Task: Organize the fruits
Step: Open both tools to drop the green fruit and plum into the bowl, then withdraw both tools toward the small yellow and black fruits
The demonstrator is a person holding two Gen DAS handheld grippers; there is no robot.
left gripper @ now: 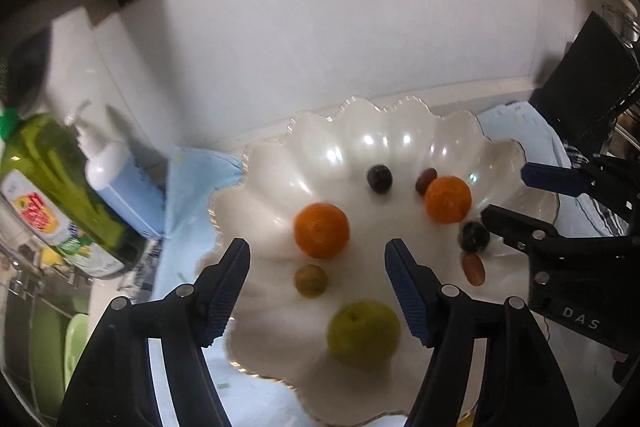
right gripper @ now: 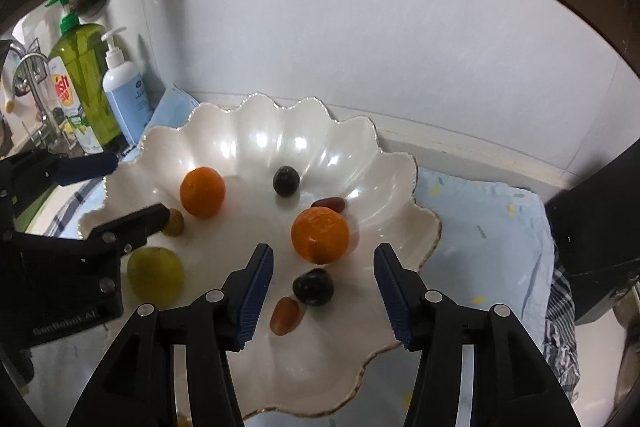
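Left hand-held gripper (left gripper: 318,253): held over the near part of the scalloped bowl (left gripper: 280,155), jaws apart, nothing pressed between the pads.
Right hand-held gripper (right gripper: 323,258): held over the bowl's other side, jaws apart, nothing gripped.
Left orange (left gripper: 321,230): seen just ahead of the left hand-held gripper's tips, between the lines of its two fingers, resting on the bowl floor.
Right orange (right gripper: 319,235): seen just beyond the right hand-held gripper's tips, in the gap's line, not touched by either pad.
Small yellow-green fruit (left gripper: 311,280): lying between the left hand-held gripper's fingers, nearer than the left orange.
Large green fruit (left gripper: 363,334): lying lower still between those fingers, close to the right-side finger.
Near dark fruit (right gripper: 313,286): seen between the right hand-held gripper's fingers, with a reddish oval fruit (right gripper: 285,315) beside it.
Far dark fruit (right gripper: 286,180): well ahead of both hand-held grippers, near the bowl's centre.
Second reddish fruit (right gripper: 329,203): just behind the right orange.
Blue cloth (right gripper: 488,227): spread under the bowl on the counter.
Green bottle (right gripper: 84,83) and pump bottle (right gripper: 122,91): stood beyond the left hand-held gripper.
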